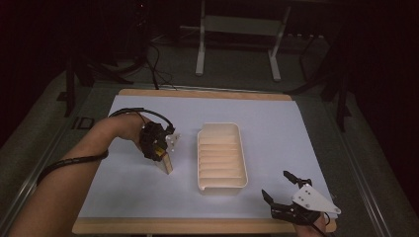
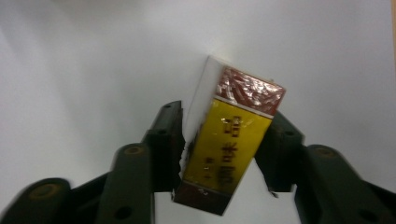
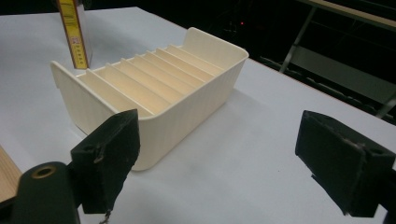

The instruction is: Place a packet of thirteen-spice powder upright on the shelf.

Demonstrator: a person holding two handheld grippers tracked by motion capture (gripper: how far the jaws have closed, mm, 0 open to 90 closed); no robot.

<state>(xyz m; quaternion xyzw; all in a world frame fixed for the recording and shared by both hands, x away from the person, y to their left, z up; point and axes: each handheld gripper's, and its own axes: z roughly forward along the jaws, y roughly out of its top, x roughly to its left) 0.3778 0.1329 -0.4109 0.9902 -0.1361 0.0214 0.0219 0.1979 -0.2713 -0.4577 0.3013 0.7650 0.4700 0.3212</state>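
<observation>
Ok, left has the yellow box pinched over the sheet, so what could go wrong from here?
1. The box sits skewed between the left gripper jaws, so it may twist or slip.
2. The slotted bin has narrow slots; a tilted box could catch on a divider.
3. The right gripper hangs open apart from the bin, so a nudge could slide it.

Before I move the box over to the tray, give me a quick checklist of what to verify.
1. Left gripper shut on the box: ok.
2. Box square in the grip: not ok, it sits tilted between the jaws.
3. Tray slots empty: ok.
4. Tray upright and flat on the sheet: ok.
5. Right gripper open and apart from the tray: ok.
6. Box fits a slot: cannot tell.
</observation>
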